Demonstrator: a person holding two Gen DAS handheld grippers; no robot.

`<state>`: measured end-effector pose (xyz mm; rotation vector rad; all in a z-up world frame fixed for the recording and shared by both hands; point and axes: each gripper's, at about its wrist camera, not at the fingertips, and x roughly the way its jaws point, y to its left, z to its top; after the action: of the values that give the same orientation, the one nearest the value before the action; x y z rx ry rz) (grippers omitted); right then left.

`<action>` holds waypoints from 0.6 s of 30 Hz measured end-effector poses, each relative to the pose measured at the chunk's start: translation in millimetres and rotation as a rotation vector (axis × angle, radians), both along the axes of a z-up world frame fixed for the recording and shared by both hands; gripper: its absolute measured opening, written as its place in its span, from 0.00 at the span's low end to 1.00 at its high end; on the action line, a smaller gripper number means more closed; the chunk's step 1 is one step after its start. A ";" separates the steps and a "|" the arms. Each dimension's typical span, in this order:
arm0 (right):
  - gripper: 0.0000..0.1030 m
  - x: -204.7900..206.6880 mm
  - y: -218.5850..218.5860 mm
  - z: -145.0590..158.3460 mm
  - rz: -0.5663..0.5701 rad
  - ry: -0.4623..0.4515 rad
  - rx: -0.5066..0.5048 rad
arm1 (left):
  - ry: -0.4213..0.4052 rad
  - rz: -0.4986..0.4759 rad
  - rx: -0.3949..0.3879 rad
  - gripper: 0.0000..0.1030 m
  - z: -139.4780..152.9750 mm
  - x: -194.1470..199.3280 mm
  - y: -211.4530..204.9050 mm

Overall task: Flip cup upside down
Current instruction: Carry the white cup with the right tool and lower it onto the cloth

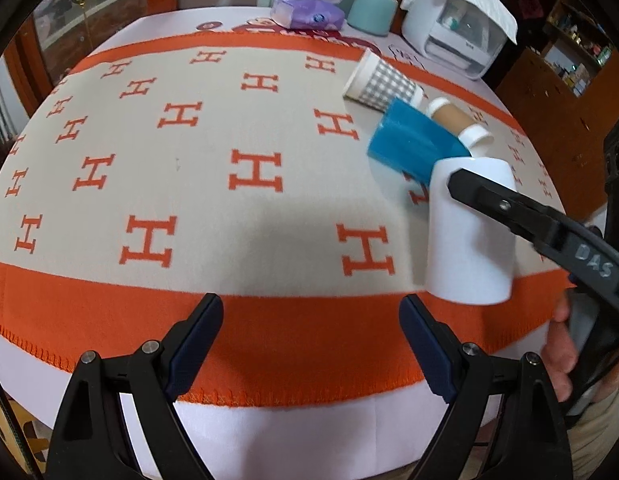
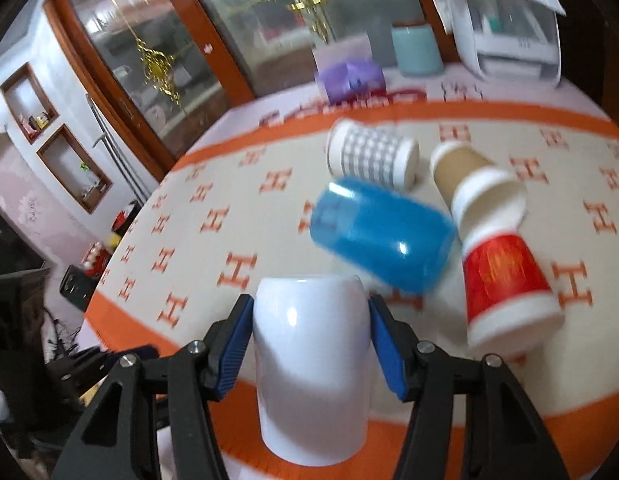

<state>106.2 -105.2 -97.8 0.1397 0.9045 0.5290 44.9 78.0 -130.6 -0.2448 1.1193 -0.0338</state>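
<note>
My right gripper [image 2: 311, 320] is shut on a plain white cup [image 2: 311, 364], its blue pads pressed on both sides. The cup stands mouth-down, its rim close to the cloth near the table's front edge. In the left wrist view the same white cup [image 1: 469, 232] is at the right with the right gripper's black finger [image 1: 509, 208] across it. My left gripper [image 1: 311, 316] is open and empty, above the orange border of the cloth, well left of the cup.
Behind the white cup lie a blue cup [image 2: 381, 236], a grey-checked cup [image 2: 373, 156], a brown paper cup [image 2: 457, 172] and a red cup [image 2: 505, 280] with a white one at its end. A tissue pack [image 2: 349, 78], a teal canister [image 2: 415, 50] and a white appliance [image 2: 509, 36] stand at the far edge.
</note>
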 end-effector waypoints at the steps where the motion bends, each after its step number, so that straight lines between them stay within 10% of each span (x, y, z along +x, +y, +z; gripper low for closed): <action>1: 0.56 2.0 2.7 -2.3 -0.009 -0.026 0.008 | -0.010 0.015 0.000 0.86 1.2 0.8 2.6; 18: 0.56 -69.9 13.7 -7.2 0.161 -0.216 -0.098 | -0.043 0.098 -0.014 0.86 -3.4 -1.9 23.1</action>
<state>36.3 -91.5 -105.0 -0.0792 0.7320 0.6352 43.0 101.2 -134.0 -0.3096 1.0636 0.0398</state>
